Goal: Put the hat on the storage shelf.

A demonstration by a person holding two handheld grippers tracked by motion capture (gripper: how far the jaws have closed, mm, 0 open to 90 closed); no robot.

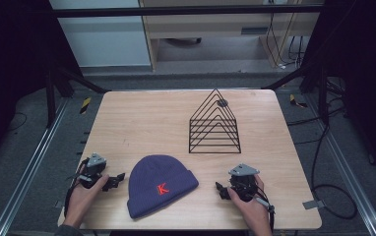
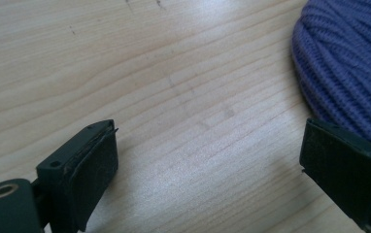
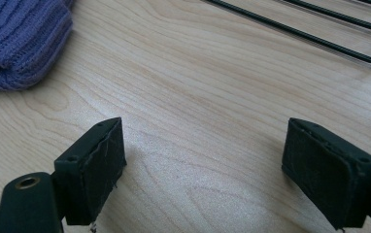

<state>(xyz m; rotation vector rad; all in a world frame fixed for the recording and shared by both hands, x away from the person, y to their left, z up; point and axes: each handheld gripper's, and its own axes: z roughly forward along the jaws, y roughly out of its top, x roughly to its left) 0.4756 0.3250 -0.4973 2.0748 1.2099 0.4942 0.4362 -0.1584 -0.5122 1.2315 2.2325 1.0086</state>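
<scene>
A purple knit beanie [image 1: 159, 186] with a red letter K lies flat near the front edge of the wooden table [image 1: 141, 123]. My left gripper [image 1: 117, 180] rests on the table just left of it, held by a hand, jaws wide open over bare wood [image 2: 208, 165]; the beanie [image 2: 348, 63] fills the upper right of that view. My right gripper [image 1: 220, 190] sits to the right of the beanie, also open with nothing between its jaws [image 3: 203, 170]. The beanie's folded brim [image 3: 23, 43] shows at the upper left there.
A black wire rack [image 1: 214, 125] shaped like a triangular prism stands behind the right gripper; its base wires [image 3: 314, 34] cross the top of the right gripper view. Cables lie on the floor to the right of the table.
</scene>
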